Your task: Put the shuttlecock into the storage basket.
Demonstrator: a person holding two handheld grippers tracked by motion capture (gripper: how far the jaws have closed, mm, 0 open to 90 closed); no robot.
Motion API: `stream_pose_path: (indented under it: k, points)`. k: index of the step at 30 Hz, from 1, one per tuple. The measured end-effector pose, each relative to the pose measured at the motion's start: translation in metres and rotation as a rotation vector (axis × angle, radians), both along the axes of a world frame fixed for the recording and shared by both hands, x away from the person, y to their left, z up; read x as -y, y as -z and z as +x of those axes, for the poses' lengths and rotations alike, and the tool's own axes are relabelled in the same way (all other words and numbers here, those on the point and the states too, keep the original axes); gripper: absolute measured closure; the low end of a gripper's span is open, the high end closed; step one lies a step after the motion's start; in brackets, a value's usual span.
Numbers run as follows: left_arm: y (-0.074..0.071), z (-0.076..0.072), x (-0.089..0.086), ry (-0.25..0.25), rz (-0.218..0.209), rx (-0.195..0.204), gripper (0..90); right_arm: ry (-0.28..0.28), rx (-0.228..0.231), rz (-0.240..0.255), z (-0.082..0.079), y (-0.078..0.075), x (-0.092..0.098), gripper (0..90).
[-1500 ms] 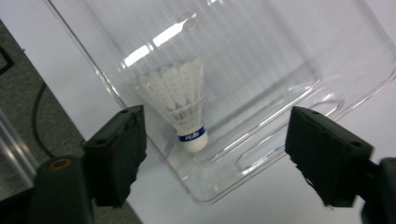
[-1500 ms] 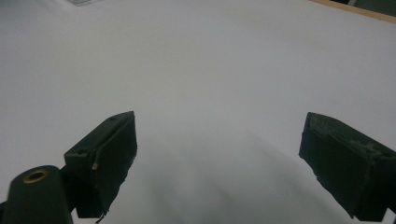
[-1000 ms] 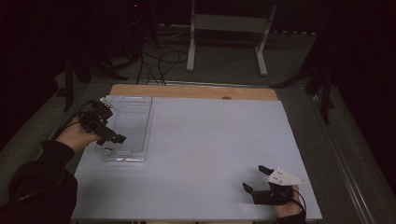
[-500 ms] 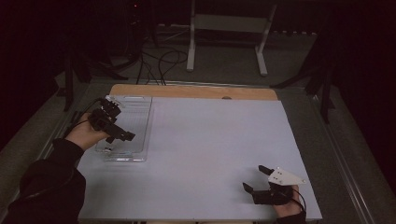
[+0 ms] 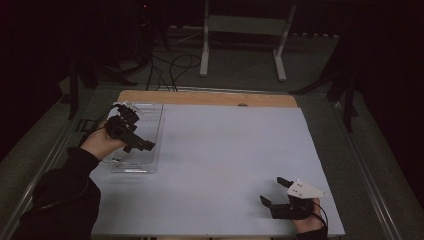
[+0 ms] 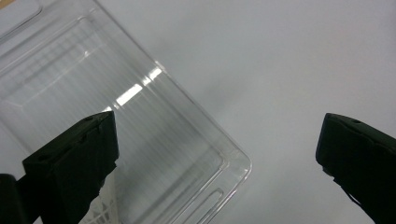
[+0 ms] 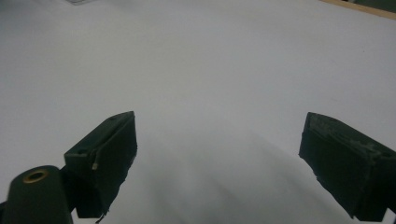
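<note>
A clear plastic tray point(image 5: 150, 120) lies on the white table sheet point(image 5: 225, 150) at the left. My left gripper point(image 5: 139, 131) hovers over the tray, held by a hand in a dark sleeve. In the left gripper view, the left gripper point(image 6: 217, 126) stands wide open with nothing between its jaws. One jaw is above the tray point(image 6: 140, 140) and the other above the bare sheet beside the tray's corner. My right gripper point(image 5: 273, 190) rests near the front right of the table. In the right gripper view, the right gripper point(image 7: 219, 121) is open over plain white sheet.
A wooden strip point(image 5: 210, 97) runs along the table's far edge. Beyond it, on the dark floor, stand a white metal stand point(image 5: 245, 40) and loose cables point(image 5: 170, 65). Metal rails point(image 5: 370, 165) border the table's sides.
My left gripper has shifted to the right, further over the clear tray. The right gripper has stayed in place.
</note>
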State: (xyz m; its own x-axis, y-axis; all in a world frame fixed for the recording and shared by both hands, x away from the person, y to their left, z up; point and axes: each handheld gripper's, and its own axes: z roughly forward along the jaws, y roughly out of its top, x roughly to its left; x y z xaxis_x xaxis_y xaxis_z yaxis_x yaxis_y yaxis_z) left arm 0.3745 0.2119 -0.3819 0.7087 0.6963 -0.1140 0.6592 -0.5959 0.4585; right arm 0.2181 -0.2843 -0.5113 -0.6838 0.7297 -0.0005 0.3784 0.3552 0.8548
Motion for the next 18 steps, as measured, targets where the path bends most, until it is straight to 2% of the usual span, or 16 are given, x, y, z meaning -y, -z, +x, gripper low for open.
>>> stream_pose_path:
  k: [4, 9, 18]
  points:
    - [-0.001, -0.001, 0.008, 0.015, 0.007, 0.002, 0.1, -0.001, -0.001, 0.000, 0.000, 0.000, 0.000, 11.1]
    - [-0.004, -0.004, 0.017, 0.030, 0.008, 0.041, 0.1, 0.000, -0.001, 0.000, 0.000, 0.000, 0.000, 11.1]
    - [-0.003, -0.007, 0.036, 0.089, 0.025, 0.042, 0.1, -0.001, -0.002, 0.001, 0.000, 0.000, 0.000, 11.1]
